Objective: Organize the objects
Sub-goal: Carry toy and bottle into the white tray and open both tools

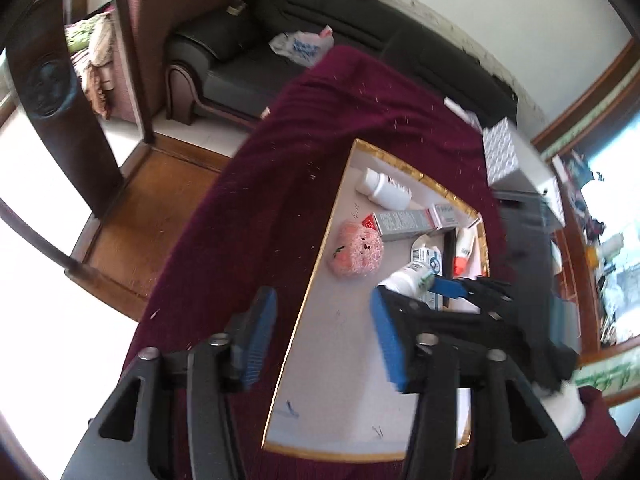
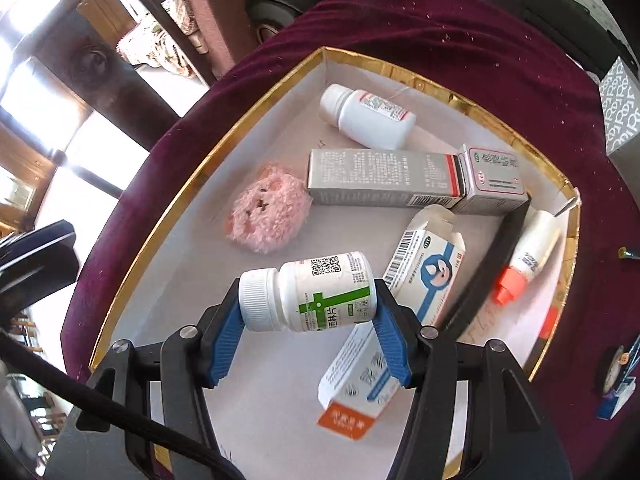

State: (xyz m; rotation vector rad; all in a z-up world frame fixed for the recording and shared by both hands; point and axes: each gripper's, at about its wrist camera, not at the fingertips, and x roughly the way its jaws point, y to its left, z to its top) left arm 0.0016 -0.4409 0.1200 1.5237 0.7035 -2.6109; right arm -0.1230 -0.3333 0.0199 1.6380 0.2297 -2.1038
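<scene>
A gold-rimmed white tray [image 2: 208, 152] lies on a maroon cloth. My right gripper [image 2: 308, 304] is shut on a white pill bottle with a green cross [image 2: 320, 292], held sideways above the tray floor. In the tray lie another white bottle [image 2: 368, 120], a grey box [image 2: 380, 178], a pink plush toy [image 2: 266, 212], blue-and-white boxes [image 2: 432, 272] and an orange-capped tube [image 2: 524, 260]. My left gripper [image 1: 320, 332] is open and empty over the tray's left rim [image 1: 320, 256]. The right gripper and its bottle [image 1: 412, 278] show in the left wrist view.
A black sofa [image 1: 320, 24] stands beyond the clothed table [image 1: 280, 160]. A patterned white box [image 1: 500, 152] sits at the table's far right. Wooden floor [image 1: 132, 216] lies to the left. Small items [image 2: 618, 376] lie on the cloth right of the tray.
</scene>
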